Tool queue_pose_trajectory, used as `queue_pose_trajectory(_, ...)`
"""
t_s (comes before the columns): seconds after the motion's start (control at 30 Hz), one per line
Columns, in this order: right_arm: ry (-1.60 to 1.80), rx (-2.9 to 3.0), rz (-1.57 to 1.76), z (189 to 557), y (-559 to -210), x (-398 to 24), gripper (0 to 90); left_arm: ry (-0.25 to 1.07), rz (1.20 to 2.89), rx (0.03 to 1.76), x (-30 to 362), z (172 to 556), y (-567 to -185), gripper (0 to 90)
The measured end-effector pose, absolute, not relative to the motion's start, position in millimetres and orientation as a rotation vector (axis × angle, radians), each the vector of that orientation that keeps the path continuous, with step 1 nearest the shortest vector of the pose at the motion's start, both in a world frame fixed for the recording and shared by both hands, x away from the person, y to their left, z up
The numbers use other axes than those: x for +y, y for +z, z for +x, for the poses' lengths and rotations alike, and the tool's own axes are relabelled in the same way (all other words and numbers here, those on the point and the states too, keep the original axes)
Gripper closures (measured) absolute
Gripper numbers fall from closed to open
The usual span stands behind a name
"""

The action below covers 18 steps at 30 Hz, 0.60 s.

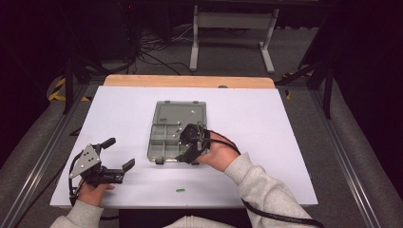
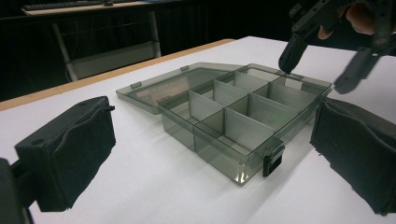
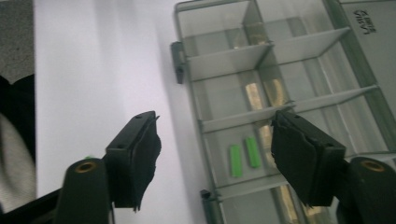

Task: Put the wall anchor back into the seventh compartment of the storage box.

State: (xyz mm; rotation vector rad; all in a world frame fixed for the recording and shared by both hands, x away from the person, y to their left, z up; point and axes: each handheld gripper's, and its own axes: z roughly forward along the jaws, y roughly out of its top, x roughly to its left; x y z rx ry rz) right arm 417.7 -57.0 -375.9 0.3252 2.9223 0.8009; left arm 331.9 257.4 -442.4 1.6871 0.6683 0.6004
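High view: showing a grey compartment box [image 1: 177,133] lying open mid-table on the white table cover [image 1: 266,123], lid folded back flat on the far side. Hovering over the box's near right corner, right gripper [image 1: 192,142] with jaws spread wide, holding nothing. Resting near the table's front left edge, left gripper [image 1: 116,156], jaws also gaping wide and empty, well apart from the box. Lying alone on the cover near the front edge, one small green piece [image 1: 180,190].

Right gripper view: looking down between the pads at two green pieces [image 3: 244,156] sitting side by side in one compartment of the box [image 3: 280,93], latches [image 3: 177,60] hanging off its near wall.

Left gripper view: facing the box [image 2: 233,121] from the side, the right gripper [image 2: 317,65] poised above its far corner.

Judging from this: likely sorting green pieces into that compartment, two already delivered. Next, probably reaching back for the stray piece, needing a narrow, low pinch on something so flat.
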Motion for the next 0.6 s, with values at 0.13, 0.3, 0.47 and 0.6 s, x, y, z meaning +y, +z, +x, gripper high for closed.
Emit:
queue_pose_trajectory(0.13,0.820,2.933,0.299,409,-374,-56,27.9,0.603,1.688,0.665,258,332,-442,0.4)
queue_pose_trajectory(0.3,0.850,2.940,0.261,398,-371,-57,25.1,0.604,1.688,0.665,258,332,-442,0.4)
queue_pose_trajectory(0.47,0.863,2.945,0.239,387,-372,-58,24.1,0.603,1.687,0.665,258,332,-442,0.4)
queue_pose_trajectory(0.6,0.877,2.946,0.230,381,-371,-58,23.9,0.602,1.689,0.662,258,332,-442,0.4)
